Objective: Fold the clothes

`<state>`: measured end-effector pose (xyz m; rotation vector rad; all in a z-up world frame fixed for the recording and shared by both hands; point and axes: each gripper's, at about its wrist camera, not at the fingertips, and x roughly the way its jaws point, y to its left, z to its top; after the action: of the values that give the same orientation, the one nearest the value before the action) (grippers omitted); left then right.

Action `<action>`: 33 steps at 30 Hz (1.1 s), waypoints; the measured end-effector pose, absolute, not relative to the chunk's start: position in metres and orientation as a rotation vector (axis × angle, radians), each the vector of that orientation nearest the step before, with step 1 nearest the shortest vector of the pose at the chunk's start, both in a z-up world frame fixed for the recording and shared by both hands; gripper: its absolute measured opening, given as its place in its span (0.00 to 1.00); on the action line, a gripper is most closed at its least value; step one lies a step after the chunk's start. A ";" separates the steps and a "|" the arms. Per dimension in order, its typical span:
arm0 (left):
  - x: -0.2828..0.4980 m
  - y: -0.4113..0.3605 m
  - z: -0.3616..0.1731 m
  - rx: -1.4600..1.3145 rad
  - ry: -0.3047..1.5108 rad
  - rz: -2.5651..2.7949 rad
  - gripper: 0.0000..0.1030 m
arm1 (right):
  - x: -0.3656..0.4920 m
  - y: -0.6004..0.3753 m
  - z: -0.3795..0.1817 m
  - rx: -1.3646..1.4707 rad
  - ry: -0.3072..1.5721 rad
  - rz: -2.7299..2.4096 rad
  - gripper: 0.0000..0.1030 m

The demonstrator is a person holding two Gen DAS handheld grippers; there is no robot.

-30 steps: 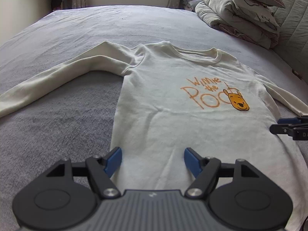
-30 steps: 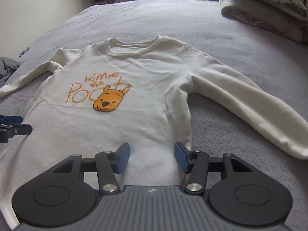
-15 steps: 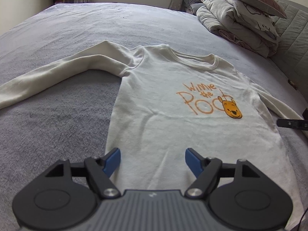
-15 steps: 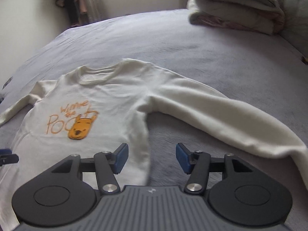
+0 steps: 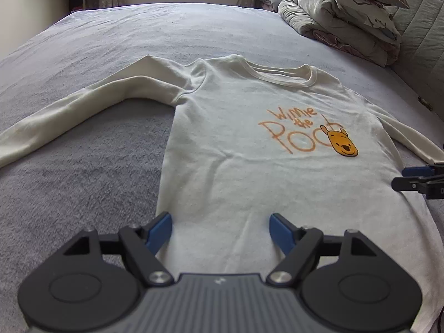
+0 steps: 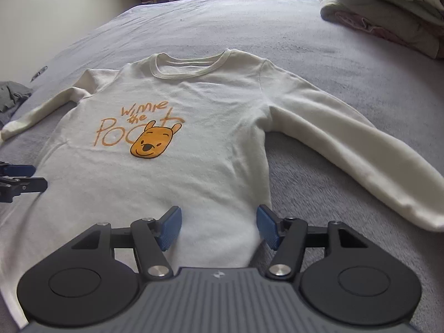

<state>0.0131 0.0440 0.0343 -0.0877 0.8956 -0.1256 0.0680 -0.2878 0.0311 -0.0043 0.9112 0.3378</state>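
A cream long-sleeved shirt (image 5: 249, 144) (image 6: 194, 138) with an orange bear print lies flat, front up, on the grey bed, both sleeves spread out to the sides. My left gripper (image 5: 219, 222) hovers open over the shirt's lower left side, its left finger level with the side edge. My right gripper (image 6: 218, 213) hangs over the lower right side; its jaws are opening, with cloth below them and nothing pinched. Each gripper also shows side-on in the other view: the right gripper (image 5: 408, 177) and the left gripper (image 6: 30, 177).
The grey bedcover (image 5: 83, 166) stretches around the shirt. Folded quilts and a pillow (image 5: 347, 14) (image 6: 388, 8) are stacked at the far right. A dark grey garment (image 6: 14, 97) lies at the bed's left edge. A wall and hanging clothes stand behind.
The right view swung toward the right sleeve half a second ago and has come back over the shirt body. The right jaws stand a little wider. The shirt has not moved.
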 end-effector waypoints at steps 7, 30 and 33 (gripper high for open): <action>0.010 0.054 0.044 -0.135 0.851 -0.104 0.81 | 0.058 -0.307 0.040 0.027 0.872 0.197 0.62; 0.005 0.042 0.034 -0.117 0.838 -0.126 0.84 | 0.051 -0.258 0.037 -0.092 0.887 0.308 0.73; 0.003 0.038 0.029 -0.083 0.845 -0.124 0.83 | 0.049 -0.256 0.031 -0.125 0.922 0.341 0.74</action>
<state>0.0034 0.0379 0.0295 -0.0833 0.8454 -0.1243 0.0493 -0.2560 0.0311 -0.1250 0.9217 0.3409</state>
